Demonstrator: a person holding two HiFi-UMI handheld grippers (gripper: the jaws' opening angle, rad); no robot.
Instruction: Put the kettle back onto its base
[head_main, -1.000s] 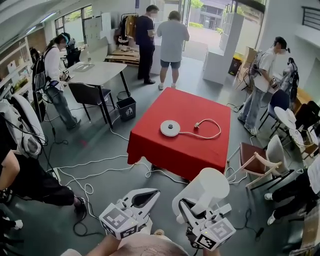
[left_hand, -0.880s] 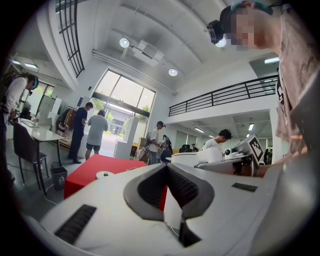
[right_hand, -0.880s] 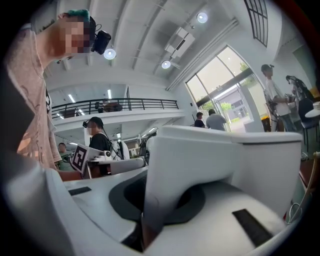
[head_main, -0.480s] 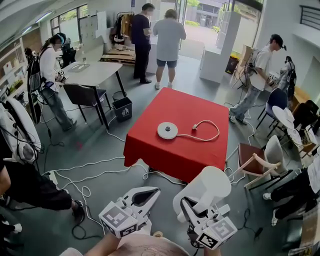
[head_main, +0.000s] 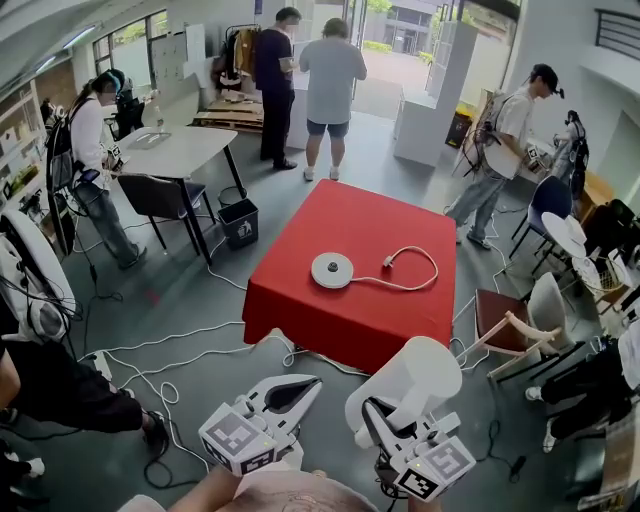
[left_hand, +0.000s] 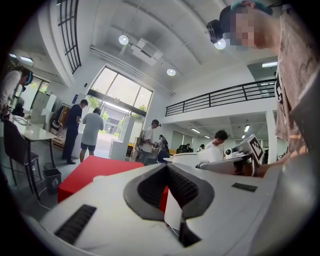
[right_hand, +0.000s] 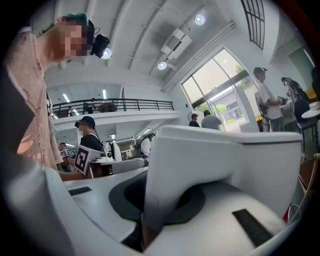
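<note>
White kettle (head_main: 412, 370), white base (head_main: 332, 270), red tablecloth (head_main: 352, 318); left tool (head_main: 304, 386) and right tool (head_main: 372, 418) white with black-and-white markers.

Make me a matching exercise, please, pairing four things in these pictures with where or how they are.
Things:
1. kettle
2. base
3. bin
4. left gripper

Place or state:
a. on the red table
b. on the floor by the grey table
c. held by the right gripper
d. shut and empty

Pairs: 1-c; 2-a; 3-b; 4-d
</note>
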